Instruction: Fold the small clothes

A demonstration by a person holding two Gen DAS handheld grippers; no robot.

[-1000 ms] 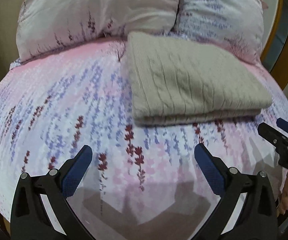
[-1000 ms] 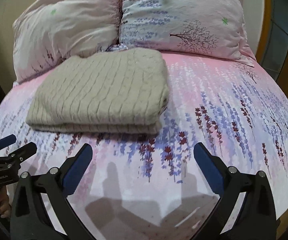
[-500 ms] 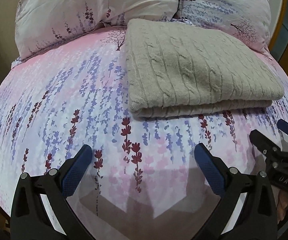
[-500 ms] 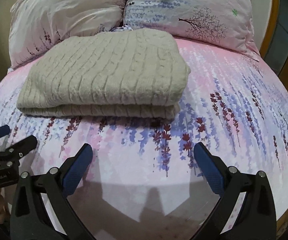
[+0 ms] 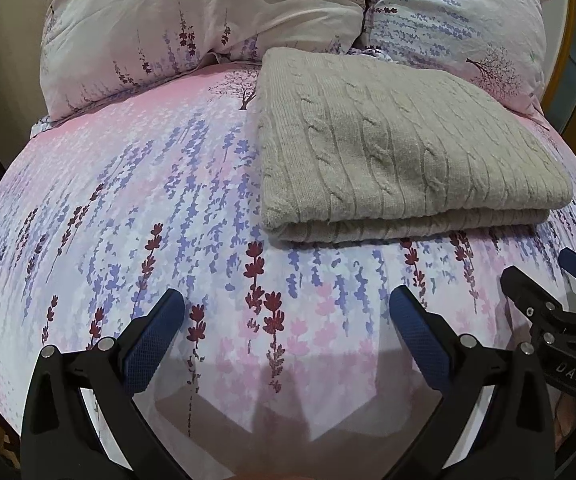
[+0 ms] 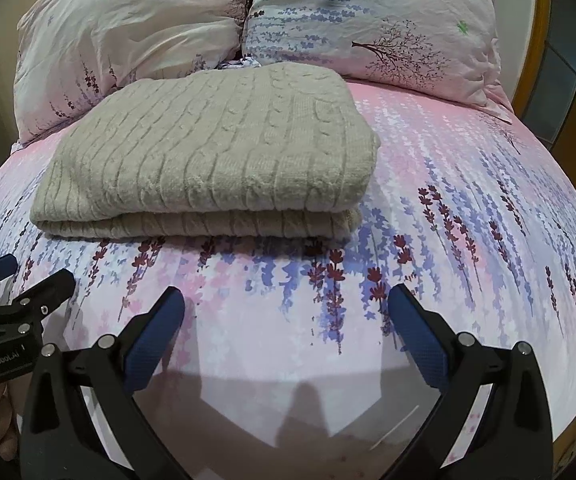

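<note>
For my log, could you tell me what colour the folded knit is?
Plain beige-grey, cable-knit sweater; clearest in the right wrist view.

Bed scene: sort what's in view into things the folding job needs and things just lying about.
For the job:
grey knitted sweater, folded on the bedspread
left gripper, open
right gripper, open

Just there:
two floral pillows
floral bedspread

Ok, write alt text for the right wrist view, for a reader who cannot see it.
A folded beige cable-knit sweater lies on a bed with a pink and lavender floral sheet, in front of two matching pillows. The right hand-held gripper hangs open and empty above the sheet, short of the sweater. The left hand-held gripper shows at the left edge.
</note>
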